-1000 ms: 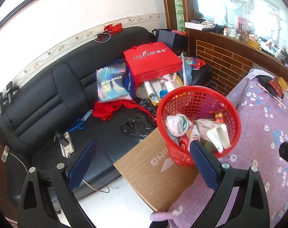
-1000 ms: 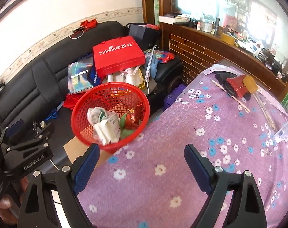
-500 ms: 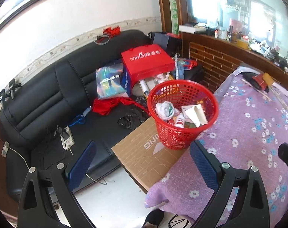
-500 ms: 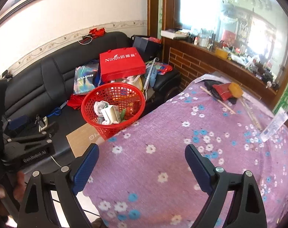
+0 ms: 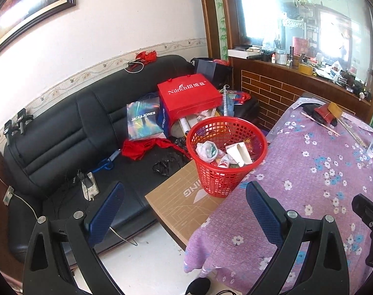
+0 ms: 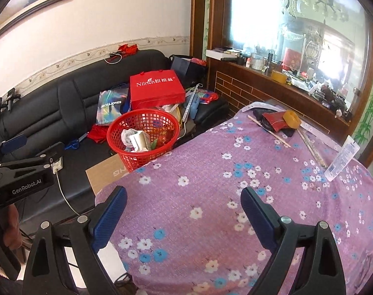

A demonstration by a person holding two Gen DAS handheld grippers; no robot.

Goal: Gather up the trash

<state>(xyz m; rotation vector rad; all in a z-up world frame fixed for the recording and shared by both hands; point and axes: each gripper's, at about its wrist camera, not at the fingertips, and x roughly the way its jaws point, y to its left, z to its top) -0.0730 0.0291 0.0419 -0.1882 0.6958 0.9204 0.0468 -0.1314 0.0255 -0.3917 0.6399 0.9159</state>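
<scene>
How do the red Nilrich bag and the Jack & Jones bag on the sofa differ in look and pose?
The Nilrich bag is solid red with white lettering; the Jack & Jones bag is iridescent silver with a dark band behind its name. The Nilrich bag lies tilted on top of rolled papers and clutter; the Jack & Jones bag leans against the black sofa backrest. The Nilrich bag looks larger and overlaps the other's right edge. Both are paper shopping bags.

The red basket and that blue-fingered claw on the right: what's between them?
Only bare flowered tablecloth lies between the red basket and the right gripper, seen in the right wrist view.
</scene>
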